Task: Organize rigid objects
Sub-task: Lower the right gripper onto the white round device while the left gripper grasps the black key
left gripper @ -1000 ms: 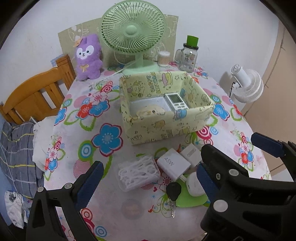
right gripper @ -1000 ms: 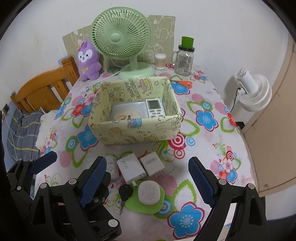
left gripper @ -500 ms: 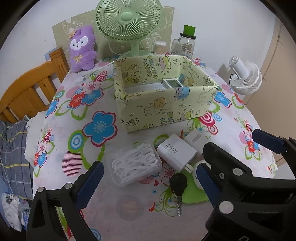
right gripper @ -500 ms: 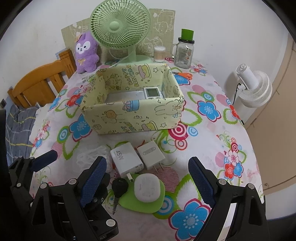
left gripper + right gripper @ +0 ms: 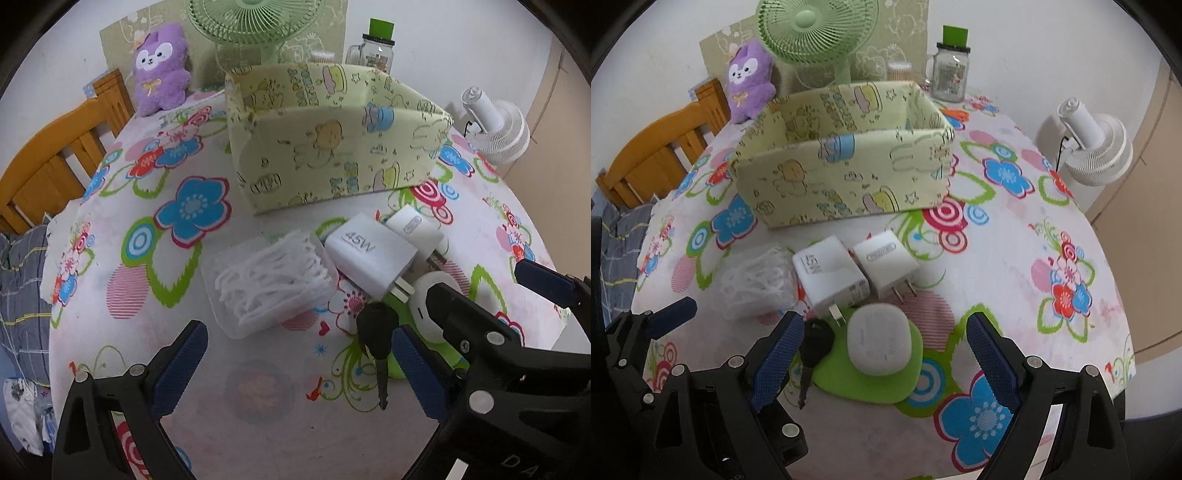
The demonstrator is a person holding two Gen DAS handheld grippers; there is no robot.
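Right wrist view: right gripper (image 5: 882,363) spread wide, empty, straddling white rounded case (image 5: 880,338) on green pad (image 5: 864,384) near table's front edge. Left gripper (image 5: 295,369) also spread, empty; floss-pick box (image 5: 271,280) just beyond it. Storage box (image 5: 846,177) farther toward table centre.

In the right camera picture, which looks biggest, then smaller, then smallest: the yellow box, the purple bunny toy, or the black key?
1. Yellow box
2. Purple bunny toy, though it stands farther back
3. Black key, smallest even though nearest
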